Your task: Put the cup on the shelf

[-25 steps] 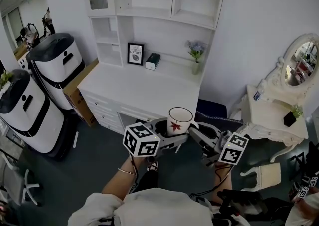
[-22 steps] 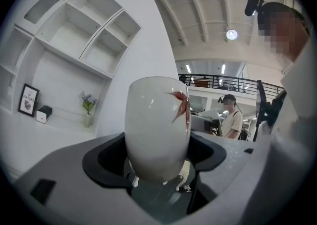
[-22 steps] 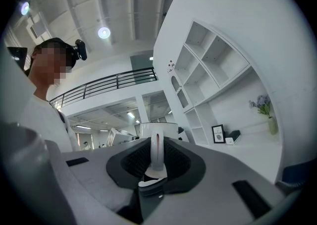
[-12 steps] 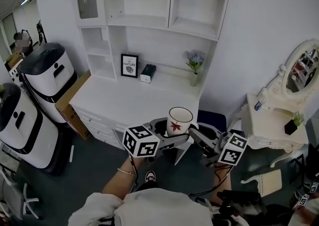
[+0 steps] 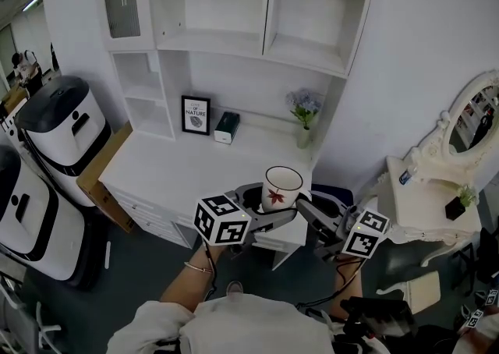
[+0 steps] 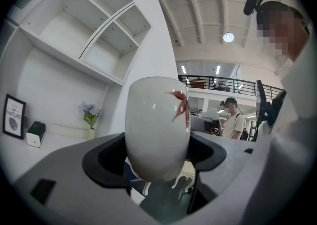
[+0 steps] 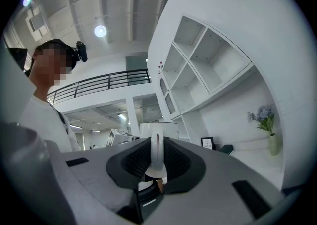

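Dark grey floor (image 5: 144, 267) lies under the person, who faces a white hutch desk. Nearest, the left gripper (image 5: 265, 212) is clamped on the body of an upright white ceramic cup with a red leaf print (image 5: 281, 187). The right gripper (image 5: 306, 209) pinches the cup's thin handle (image 7: 156, 149) from the other side. Beyond, the white worktop (image 5: 187, 173) carries a black-framed picture (image 5: 196, 115), a small dark green box (image 5: 226, 126) and a vase of pale purple flowers (image 5: 302, 115). White shelf compartments (image 5: 308, 48) rise above, well apart from the cup.

The cup (image 5: 281, 187) is white with a red leaf print; the shelf (image 5: 267, 3) plain white; the picture frame (image 5: 196, 115) black
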A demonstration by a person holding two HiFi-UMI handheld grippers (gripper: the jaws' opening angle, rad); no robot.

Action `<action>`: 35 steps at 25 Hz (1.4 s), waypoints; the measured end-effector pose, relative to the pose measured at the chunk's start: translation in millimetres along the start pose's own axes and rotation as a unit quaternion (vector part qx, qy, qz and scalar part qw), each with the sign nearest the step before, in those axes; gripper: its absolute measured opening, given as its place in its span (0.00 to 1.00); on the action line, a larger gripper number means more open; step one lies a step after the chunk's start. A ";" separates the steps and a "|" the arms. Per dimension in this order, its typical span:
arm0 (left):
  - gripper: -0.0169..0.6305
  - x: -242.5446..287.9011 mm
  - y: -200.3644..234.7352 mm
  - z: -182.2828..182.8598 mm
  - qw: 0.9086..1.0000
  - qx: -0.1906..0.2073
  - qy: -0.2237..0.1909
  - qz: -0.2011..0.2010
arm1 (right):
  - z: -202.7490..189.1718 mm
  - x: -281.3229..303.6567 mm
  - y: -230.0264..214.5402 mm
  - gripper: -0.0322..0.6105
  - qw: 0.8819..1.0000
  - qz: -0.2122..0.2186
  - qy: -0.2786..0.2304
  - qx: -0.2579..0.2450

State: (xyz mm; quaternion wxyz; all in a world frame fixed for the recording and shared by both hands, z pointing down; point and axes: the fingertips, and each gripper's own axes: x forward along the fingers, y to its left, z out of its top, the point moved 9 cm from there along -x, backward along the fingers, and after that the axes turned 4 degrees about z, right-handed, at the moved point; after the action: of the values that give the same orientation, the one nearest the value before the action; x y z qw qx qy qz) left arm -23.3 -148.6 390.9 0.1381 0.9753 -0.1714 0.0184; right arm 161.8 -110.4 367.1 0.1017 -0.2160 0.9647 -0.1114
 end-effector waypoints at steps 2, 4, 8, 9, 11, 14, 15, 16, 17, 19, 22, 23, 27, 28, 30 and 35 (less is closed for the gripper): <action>0.57 2.0 12.4 4.6 1.000 -0.001 0.000 -0.003 | 2.3 7.6 -9.2 0.16 1.000 -0.004 -0.001 0.003; 0.57 5.5 23.2 7.9 1.000 -0.003 0.001 -0.008 | 3.8 12.6 -18.0 0.16 1.000 -0.009 -0.002 0.006; 0.57 10.8 43.0 11.4 1.000 -0.008 0.003 -0.013 | 5.2 22.3 -34.2 0.16 1.000 -0.018 0.000 0.011; 0.57 11.0 48.9 14.1 1.000 -0.008 0.004 -0.014 | 6.4 26.4 -38.6 0.16 1.000 -0.018 -0.002 0.012; 0.57 12.0 61.5 21.7 1.000 -0.004 0.005 -0.015 | 10.2 35.0 -47.8 0.16 1.000 -0.020 -0.006 0.013; 0.57 14.4 78.0 29.1 1.000 0.001 0.003 -0.018 | 12.8 46.2 -60.7 0.16 1.000 -0.021 -0.010 0.015; 0.57 15.0 83.2 29.9 1.000 0.001 0.000 -0.018 | 12.6 49.4 -64.9 0.16 1.000 -0.021 -0.011 0.017; 0.57 15.6 88.4 30.6 1.000 0.001 -0.003 -0.018 | 12.5 52.7 -69.2 0.17 1.000 -0.022 -0.011 0.018; 0.57 16.2 93.7 31.4 1.000 0.000 -0.006 -0.017 | 12.8 56.3 -73.6 0.16 1.000 -0.022 -0.011 0.019; 0.57 17.1 104.8 34.5 1.000 -0.001 -0.010 -0.016 | 14.5 64.0 -82.5 0.16 1.000 -0.021 -0.011 0.020; 0.57 19.5 120.3 40.3 1.000 -0.001 -0.008 -0.016 | 16.2 73.7 -95.1 0.16 0.999 -0.022 -0.016 0.023; 0.57 20.6 124.7 41.6 1.000 -0.001 -0.006 -0.017 | 15.9 75.9 -98.9 0.16 0.999 -0.023 -0.018 0.025; 0.57 29.1 139.4 43.8 1.000 -0.004 0.003 -0.021 | 13.9 78.9 -114.0 0.16 0.999 -0.030 -0.025 0.038; 0.57 32.4 141.8 43.2 1.000 -0.006 0.005 -0.023 | 13.3 77.9 -117.5 0.16 0.998 -0.032 -0.026 0.042; 0.57 39.5 145.4 41.3 1.000 -0.011 0.009 -0.026 | 12.2 74.5 -123.7 0.16 0.998 -0.037 -0.026 0.047; 0.57 56.8 153.3 39.2 0.999 -0.018 0.014 -0.027 | 11.0 66.6 -141.2 0.16 0.997 -0.041 -0.027 0.057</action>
State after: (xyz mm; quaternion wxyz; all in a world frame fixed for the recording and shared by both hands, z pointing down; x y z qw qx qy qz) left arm -22.4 -316.5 398.3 0.1583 0.9766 -0.1434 0.0250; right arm 161.2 -266.1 383.3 0.1357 -0.2525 0.9438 -0.1643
